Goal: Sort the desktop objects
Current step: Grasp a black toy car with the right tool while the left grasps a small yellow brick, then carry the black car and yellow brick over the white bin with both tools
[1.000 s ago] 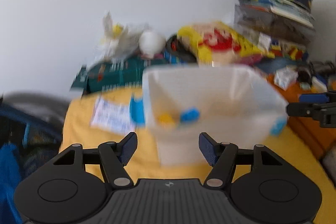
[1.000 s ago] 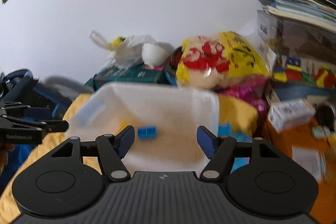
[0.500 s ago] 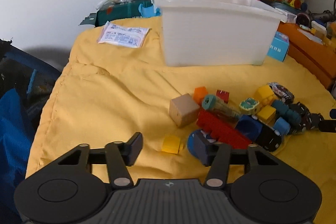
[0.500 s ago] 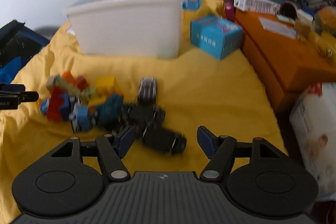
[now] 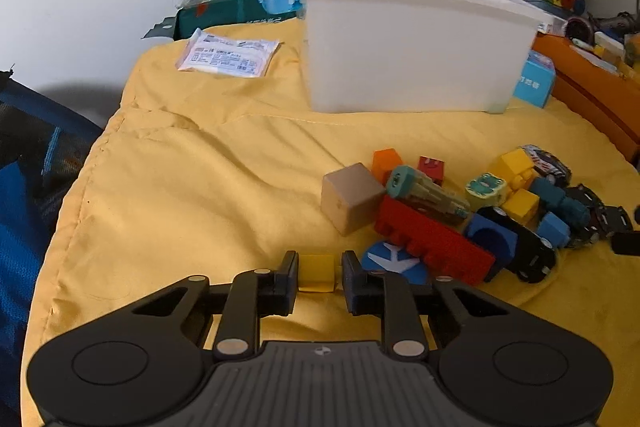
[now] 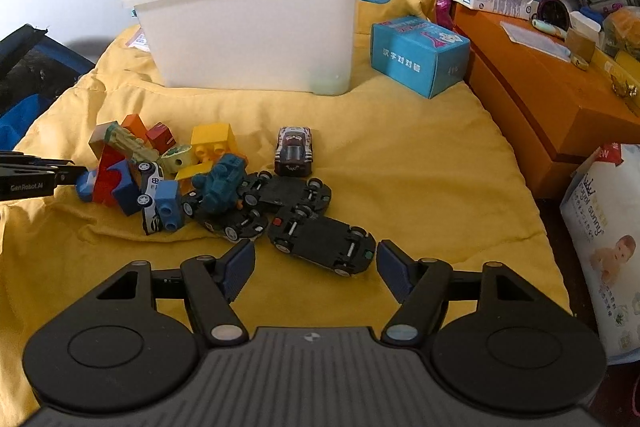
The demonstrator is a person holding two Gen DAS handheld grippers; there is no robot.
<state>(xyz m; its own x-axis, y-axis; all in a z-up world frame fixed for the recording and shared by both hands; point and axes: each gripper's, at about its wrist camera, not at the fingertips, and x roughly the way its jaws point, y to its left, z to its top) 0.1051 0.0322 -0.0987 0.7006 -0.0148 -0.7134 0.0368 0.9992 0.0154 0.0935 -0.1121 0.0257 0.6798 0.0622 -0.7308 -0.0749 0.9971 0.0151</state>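
The small yellow block (image 5: 316, 271) sat squarely between the left tool's (image 5: 318, 277) closing fingers, on the yellow cloth. The overturned black car (image 6: 322, 244) lay just ahead of the spread, empty right tool (image 6: 316, 267), long axis crosswise.

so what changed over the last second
Both hand-held grippers dropped from above the white bin to the toys. The left hand-held gripper is closing around a small yellow block. The right hand-held gripper stayed open, now at an upturned black toy car. Bin and toy pile unmoved.
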